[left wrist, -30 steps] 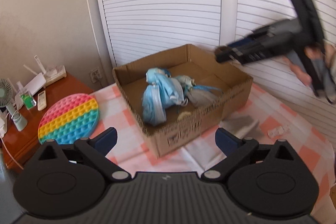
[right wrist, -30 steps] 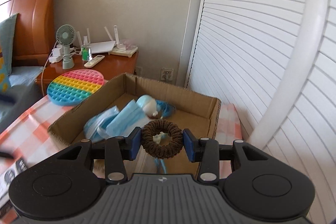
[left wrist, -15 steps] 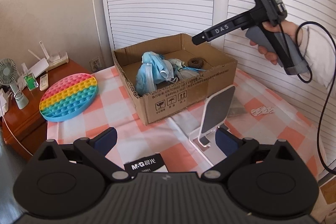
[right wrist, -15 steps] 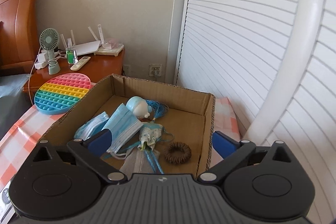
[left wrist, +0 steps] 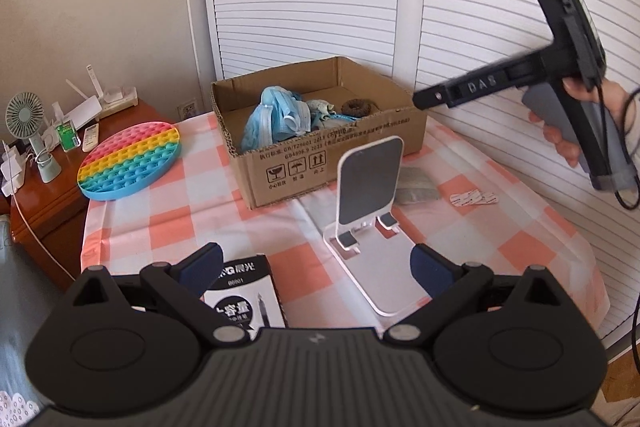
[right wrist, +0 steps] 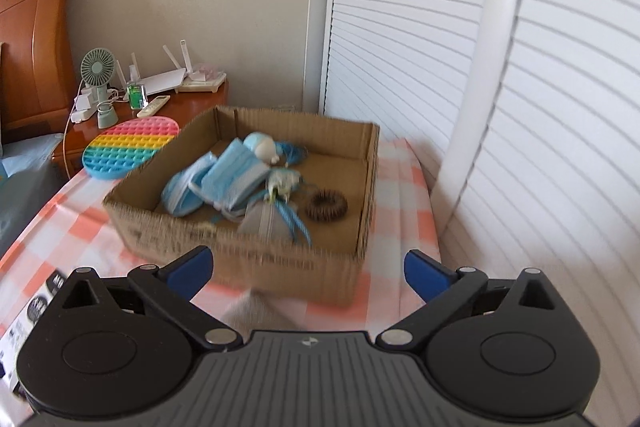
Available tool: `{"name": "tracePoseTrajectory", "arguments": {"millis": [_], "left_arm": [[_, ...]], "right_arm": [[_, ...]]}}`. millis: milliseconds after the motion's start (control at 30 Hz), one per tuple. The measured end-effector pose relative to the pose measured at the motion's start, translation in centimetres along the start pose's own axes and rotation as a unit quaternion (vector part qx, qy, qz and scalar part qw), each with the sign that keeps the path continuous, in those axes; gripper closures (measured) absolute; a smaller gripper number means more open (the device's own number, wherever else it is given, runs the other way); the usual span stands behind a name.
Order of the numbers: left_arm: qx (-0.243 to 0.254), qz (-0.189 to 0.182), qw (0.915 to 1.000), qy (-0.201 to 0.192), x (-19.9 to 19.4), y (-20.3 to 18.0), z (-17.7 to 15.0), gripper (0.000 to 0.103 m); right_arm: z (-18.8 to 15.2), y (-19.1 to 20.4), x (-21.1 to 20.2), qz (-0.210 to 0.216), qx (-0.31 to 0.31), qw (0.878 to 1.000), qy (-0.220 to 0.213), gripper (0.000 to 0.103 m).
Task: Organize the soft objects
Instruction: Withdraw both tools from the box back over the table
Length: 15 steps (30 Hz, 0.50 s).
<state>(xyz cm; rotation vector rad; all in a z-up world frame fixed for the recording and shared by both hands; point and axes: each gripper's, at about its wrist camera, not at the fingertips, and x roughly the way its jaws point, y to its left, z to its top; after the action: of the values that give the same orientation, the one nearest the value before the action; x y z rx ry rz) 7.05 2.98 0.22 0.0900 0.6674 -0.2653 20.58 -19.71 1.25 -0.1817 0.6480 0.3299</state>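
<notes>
Left wrist view
- Left tongs (left wrist: 314, 269): spread wide, empty, low over the near desk edge.
- Desk (left wrist: 168, 227): covered in pink-and-white check.
- Pen box (left wrist: 246, 297): black and white, just beside the left finger, partly hidden by it.
- Phone stand (left wrist: 370, 195): clear, upright, between tongs and cardboard box.
- Cardboard box (left wrist: 280, 163): open-topped, holding blue face masks (left wrist: 276, 119) and brown hair tie (left wrist: 356, 105).
- Right tongs: seen side-on at right, up beside the box; fingertips not readable here.
- Grey cloth (left wrist: 414, 183): flat on desk, right of stand.
- Rainbow pop toy (left wrist: 130, 159): left of box, at desk edge.

Right wrist view
- Right tongs (right wrist: 308, 269): gaping, empty, before the box's near wall.
- Cardboard box (right wrist: 280, 259): blurred near wall between tongs and contents.
- Hair tie (right wrist: 326, 205): on box floor, near right wall.
- Face masks (right wrist: 216, 183): heaped at left and centre.
- Pop toy (right wrist: 130, 147): beyond box, left.
- Nightstand (right wrist: 188, 107): carrying fan (right wrist: 98, 79) and router.
</notes>
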Motion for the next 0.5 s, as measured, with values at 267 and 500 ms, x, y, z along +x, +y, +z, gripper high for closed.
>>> {"name": "tracePoseTrajectory", "arguments": {"millis": [267, 500], "left_arm": [[-0.033, -0.010, 0.9994, 0.005, -0.1, -1.5, -1.3, 0.003], [-0.033, -0.029, 0.9989, 0.019, 0.5, -2.9, -2.0, 0.003]], "right_arm": [[-4.8, -0.4, -1.3, 0.016, 0.022, 1.000, 0.008, 0.000], [-7.3, -0.5, -1.8, 0.035, -0.001, 0.999, 0.012, 0.000]]}}
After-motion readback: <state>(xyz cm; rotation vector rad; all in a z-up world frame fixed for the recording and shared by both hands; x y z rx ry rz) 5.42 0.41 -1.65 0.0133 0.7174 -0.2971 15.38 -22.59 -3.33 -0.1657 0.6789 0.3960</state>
